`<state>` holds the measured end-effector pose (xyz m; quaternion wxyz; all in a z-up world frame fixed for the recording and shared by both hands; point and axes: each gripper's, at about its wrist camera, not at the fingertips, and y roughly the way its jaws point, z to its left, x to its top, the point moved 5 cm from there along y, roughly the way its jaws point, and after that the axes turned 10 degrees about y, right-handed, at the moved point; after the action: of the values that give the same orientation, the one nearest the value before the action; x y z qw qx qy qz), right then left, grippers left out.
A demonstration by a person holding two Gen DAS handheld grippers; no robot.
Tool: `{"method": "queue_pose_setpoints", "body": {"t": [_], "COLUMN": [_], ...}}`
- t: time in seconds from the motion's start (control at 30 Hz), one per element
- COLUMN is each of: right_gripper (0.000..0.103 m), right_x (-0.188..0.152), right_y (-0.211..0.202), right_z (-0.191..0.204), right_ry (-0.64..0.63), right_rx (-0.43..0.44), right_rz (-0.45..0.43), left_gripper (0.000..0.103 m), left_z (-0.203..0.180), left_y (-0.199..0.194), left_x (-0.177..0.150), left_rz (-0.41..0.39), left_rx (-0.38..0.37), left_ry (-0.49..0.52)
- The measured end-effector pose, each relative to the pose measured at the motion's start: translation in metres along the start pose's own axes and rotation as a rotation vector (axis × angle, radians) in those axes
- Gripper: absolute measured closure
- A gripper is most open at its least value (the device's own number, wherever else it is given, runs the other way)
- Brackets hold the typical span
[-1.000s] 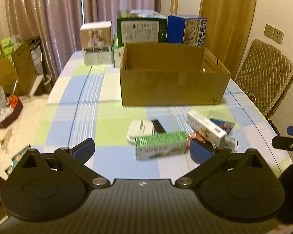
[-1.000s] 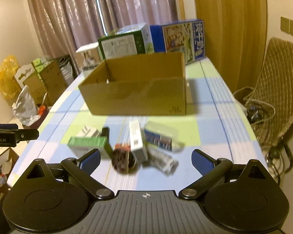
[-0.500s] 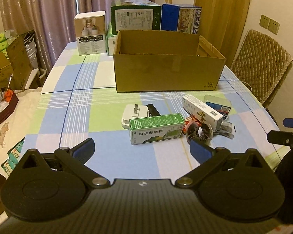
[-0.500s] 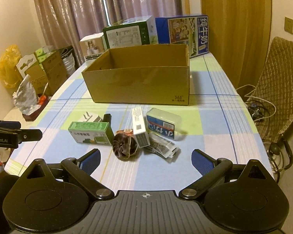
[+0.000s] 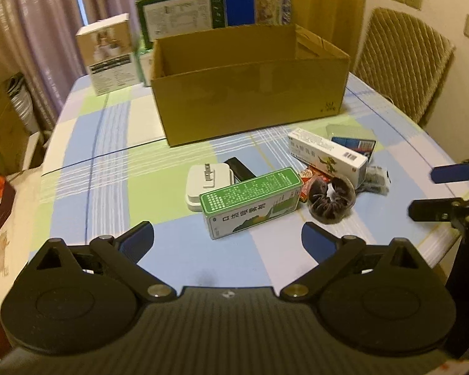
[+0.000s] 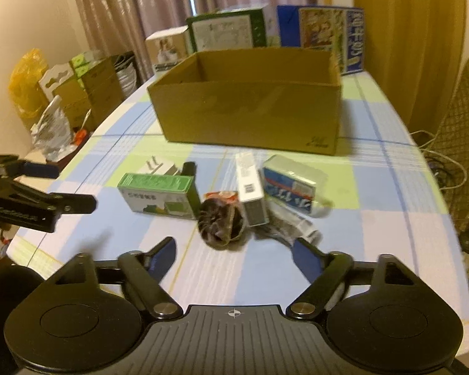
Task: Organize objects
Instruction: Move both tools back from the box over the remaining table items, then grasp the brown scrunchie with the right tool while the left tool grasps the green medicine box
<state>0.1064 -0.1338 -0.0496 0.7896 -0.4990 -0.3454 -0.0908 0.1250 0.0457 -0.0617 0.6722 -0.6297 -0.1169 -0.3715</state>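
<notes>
The cardboard box (image 5: 250, 93) hides its own floor behind the near wall. A black object (image 5: 240, 168) lies half covered by the green carton (image 5: 253, 200). The crinkled packet (image 6: 292, 223) (badly blurred) cannot be read.

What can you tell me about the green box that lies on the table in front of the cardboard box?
The green box is a small oblong carton, seemingly thin cardboard. Its top face is green with fine white print; its long side is white with dark characters and a green picture. It looks closed and lies flat on the checked tablecloth, apart from the cardboard box. The white plug adapter sits right behind it, seemingly touching; the dark scrunchie lies close by one end. No gripper holds it.
</notes>
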Motion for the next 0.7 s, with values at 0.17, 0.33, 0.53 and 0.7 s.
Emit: {"method": "queue_pose_setpoints", "body": {"t": [0.17, 0.33, 0.53, 0.7], "right_gripper": [0.047, 0.053, 0.055, 0.083], "right_x": [-0.001, 0.000, 0.004, 0.005], "right_y": [0.032, 0.063, 0.097, 0.107], "right_z": [0.008, 0.012, 0.011, 0.007], "right_ry": [-0.018, -0.026, -0.023, -0.017], "right_rx": [0.019, 0.019, -0.027, -0.055], "right_rz": [0.035, 0.067, 0.087, 0.088], "left_gripper": [0.008, 0.009, 0.012, 0.020], "left_z": [0.003, 0.008, 0.012, 0.009], "left_y": [0.024, 0.047, 0.067, 0.082], "left_x": [0.004, 0.006, 0.010, 0.013], "left_rz": [0.003, 0.011, 0.016, 0.017], "left_rx": [-0.042, -0.068, -0.133, -0.165], "left_ry": [0.059, 0.117, 0.182, 0.264]}}
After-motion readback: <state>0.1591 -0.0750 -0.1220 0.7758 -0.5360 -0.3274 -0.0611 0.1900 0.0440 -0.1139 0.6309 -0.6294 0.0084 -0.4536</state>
